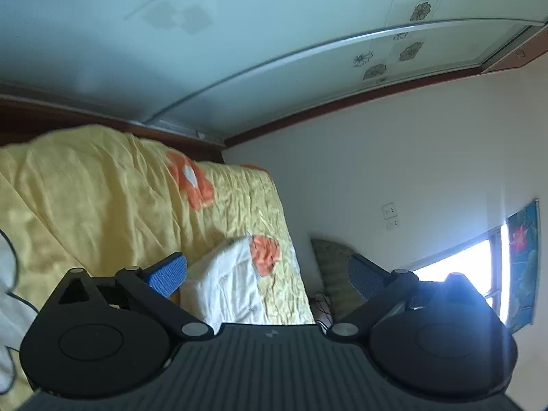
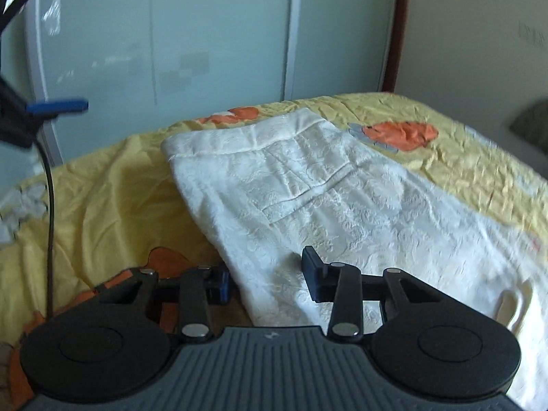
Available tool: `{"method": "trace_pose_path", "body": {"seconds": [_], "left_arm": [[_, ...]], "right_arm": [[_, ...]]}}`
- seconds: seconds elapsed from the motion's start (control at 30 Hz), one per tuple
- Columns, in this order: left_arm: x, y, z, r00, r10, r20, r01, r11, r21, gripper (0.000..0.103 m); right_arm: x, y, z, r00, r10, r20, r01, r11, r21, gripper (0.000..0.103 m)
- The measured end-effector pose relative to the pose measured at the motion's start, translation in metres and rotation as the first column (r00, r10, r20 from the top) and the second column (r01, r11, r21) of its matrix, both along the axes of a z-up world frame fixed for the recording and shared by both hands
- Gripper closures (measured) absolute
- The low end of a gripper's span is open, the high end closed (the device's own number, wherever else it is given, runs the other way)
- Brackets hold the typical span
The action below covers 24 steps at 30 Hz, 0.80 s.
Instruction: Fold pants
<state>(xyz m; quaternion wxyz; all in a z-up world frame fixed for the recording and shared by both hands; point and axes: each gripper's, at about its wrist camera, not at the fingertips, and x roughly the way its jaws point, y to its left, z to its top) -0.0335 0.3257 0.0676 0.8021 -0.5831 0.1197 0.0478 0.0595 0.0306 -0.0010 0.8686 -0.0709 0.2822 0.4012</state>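
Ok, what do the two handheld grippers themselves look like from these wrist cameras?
Both match: a ribbed dark grey body, two round black discs, black linkage arms with silver pivot pins. The left gripper has textured blue pads. The right gripper has blue-edged dark pads. A black cable hangs nearby.

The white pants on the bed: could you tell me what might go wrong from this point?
The right gripper straddles only the near edge of the white pants, so it may catch one layer and drag the fold askew. The dark cable hanging at the left could snag. The left gripper is wide open and holds nothing, leaving the cloth unsupported.
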Motion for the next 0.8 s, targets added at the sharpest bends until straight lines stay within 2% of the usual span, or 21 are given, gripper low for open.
{"method": "trace_pose_path", "body": {"seconds": [0.03,0.1,0.2,0.3,0.4,0.5,0.57,0.6,0.63,0.67,0.7,0.73,0.8], "left_arm": [[0.008,-0.004,-0.008,0.999,-0.037,-0.003,0.037,0.998,-0.043,0.0],[0.024,-0.01,-0.02,0.994,-0.098,-0.053,0.092,0.99,-0.108,0.0],[0.033,-0.029,-0.037,0.984,-0.144,-0.106,0.128,0.981,-0.143,0.0],[0.043,-0.037,-0.046,0.971,-0.153,-0.185,0.128,0.982,-0.14,0.0],[0.06,-0.039,-0.049,0.946,-0.166,-0.277,0.146,0.985,-0.092,0.0],[0.077,-0.043,-0.055,0.93,-0.173,-0.324,0.166,0.985,-0.049,0.002],[0.087,-0.047,-0.058,0.926,-0.175,-0.334,0.186,0.983,-0.001,0.009],[0.089,-0.049,-0.057,0.929,-0.165,-0.331,0.186,0.982,0.033,0.016],[0.095,-0.053,-0.056,0.927,-0.157,-0.34,0.196,0.977,0.083,0.037],[0.098,-0.056,-0.056,0.924,-0.153,-0.351,0.207,0.971,0.121,0.052],[0.1,-0.058,-0.056,0.918,-0.147,-0.367,0.216,0.965,0.152,0.073],[0.101,-0.06,-0.058,0.917,-0.139,-0.374,0.219,0.959,0.182,0.081],[0.101,-0.066,-0.058,0.917,-0.113,-0.383,0.222,0.942,0.252,0.083]], "right_arm": [[0.001,-0.003,-0.002,1.0,-0.006,-0.009,0.007,1.0,0.023,0.065],[-0.005,-0.001,-0.008,0.999,-0.006,0.034,0.006,1.0,0.016,0.064],[-0.011,0.001,-0.011,0.997,-0.015,0.072,0.014,1.0,0.004,0.064],[0.0,-0.012,-0.012,0.999,-0.036,-0.018,0.038,0.994,0.106,0.064],[0.015,-0.031,-0.017,0.989,-0.044,-0.141,0.077,0.968,0.237,0.064],[0.021,-0.038,-0.02,0.981,-0.039,-0.189,0.093,0.955,0.283,0.066],[0.021,-0.039,-0.02,0.98,-0.037,-0.194,0.094,0.953,0.289,0.066],[0.02,-0.038,-0.02,0.981,-0.038,-0.19,0.093,0.953,0.289,0.066],[0.019,-0.038,-0.019,0.982,-0.039,-0.186,0.092,0.954,0.286,0.066],[0.018,-0.037,-0.019,0.983,-0.039,-0.181,0.09,0.955,0.282,0.066],[0.018,-0.036,-0.019,0.984,-0.04,-0.176,0.089,0.956,0.279,0.066],[0.018,-0.036,-0.019,0.984,-0.037,-0.174,0.085,0.957,0.279,0.065],[0.017,-0.037,-0.018,0.985,-0.024,-0.171,0.072,0.957,0.281,0.062]]}}
